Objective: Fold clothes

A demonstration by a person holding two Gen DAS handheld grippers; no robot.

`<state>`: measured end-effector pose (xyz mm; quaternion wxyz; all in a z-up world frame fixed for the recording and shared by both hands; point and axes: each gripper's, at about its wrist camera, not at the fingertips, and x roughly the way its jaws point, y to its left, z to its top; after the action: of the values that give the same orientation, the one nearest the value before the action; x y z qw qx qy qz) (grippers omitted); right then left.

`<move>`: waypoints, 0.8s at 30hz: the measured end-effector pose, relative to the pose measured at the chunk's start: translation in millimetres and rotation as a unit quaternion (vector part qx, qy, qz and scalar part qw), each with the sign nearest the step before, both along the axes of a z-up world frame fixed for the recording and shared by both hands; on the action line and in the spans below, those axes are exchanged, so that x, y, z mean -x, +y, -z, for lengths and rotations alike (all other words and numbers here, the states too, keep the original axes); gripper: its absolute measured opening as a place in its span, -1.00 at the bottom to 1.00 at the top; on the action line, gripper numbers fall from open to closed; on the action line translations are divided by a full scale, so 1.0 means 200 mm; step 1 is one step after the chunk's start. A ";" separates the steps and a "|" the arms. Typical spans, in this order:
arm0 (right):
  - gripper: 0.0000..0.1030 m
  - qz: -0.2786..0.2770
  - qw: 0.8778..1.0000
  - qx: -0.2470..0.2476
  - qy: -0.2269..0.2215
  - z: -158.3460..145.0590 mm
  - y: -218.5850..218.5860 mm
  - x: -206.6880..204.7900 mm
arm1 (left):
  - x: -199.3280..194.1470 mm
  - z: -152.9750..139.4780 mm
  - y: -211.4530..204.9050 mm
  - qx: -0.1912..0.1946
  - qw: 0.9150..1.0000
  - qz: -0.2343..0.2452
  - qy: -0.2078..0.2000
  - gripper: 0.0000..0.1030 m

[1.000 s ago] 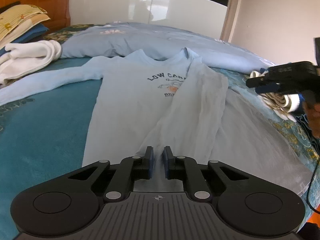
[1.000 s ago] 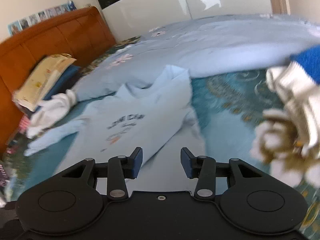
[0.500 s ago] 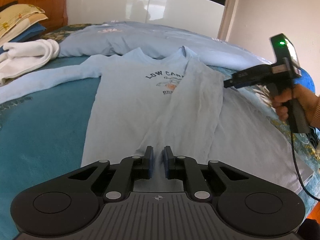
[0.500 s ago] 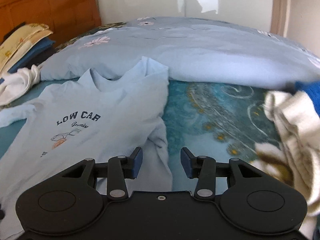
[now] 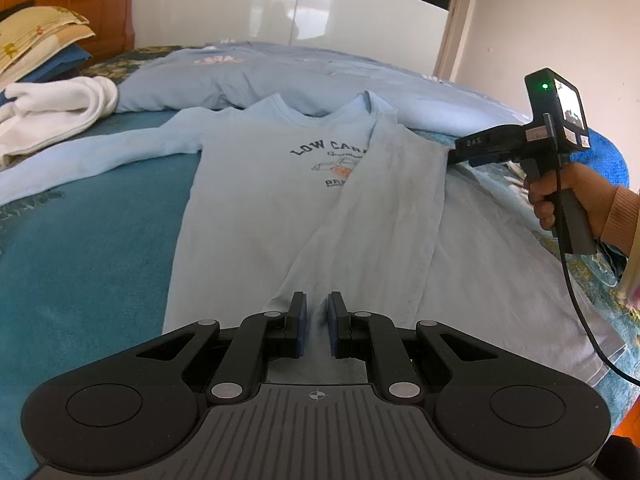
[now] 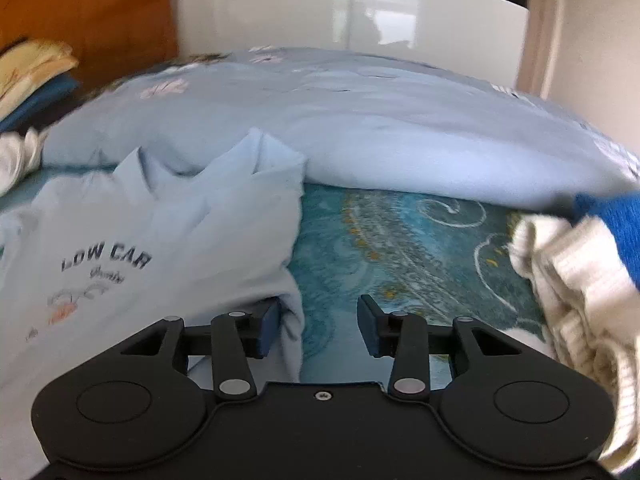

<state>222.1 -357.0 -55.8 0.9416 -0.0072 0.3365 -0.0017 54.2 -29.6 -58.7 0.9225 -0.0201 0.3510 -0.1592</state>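
1. The left wrist view looks from the hem up the light blue shirt (image 5: 256, 200), low and close.
2. The right wrist view faces its folded shoulder (image 6: 256, 184), closer; both share the "LOW CAR" print.

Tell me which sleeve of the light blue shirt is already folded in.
The right-hand sleeve, laid diagonally over the shirt front and covering part of the print. The other sleeve lies stretched out flat on the teal bedcover.

- A home bedroom: a bed (image 5: 80, 240) with teal patterned cover.
- Wooden headboard (image 6: 88, 8), stacked pillows (image 5: 36, 40), a pale blue duvet (image 6: 400, 120).
- Glossy white wardrobe doors (image 5: 280, 12) behind.
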 end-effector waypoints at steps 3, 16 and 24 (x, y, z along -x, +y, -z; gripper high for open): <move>-0.18 0.015 1.000 -0.012 -0.004 0.00 -0.04 0.00 | 0.00 0.00 0.00 -0.002 1.000 0.000 0.001 -0.81; -0.08 0.016 0.999 -0.042 0.001 -0.02 -0.06 0.04 | -0.01 -0.01 0.00 -0.003 1.000 0.001 0.003 -0.81; -0.03 -0.029 0.997 -0.057 -0.039 -0.22 0.03 0.23 | 0.04 -0.08 0.01 0.012 1.000 0.004 -0.011 -0.57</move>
<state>176.4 -350.7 -12.8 0.9527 0.0362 0.2984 0.0447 47.1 -26.6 -42.4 0.9254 -0.0281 0.3392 -0.1669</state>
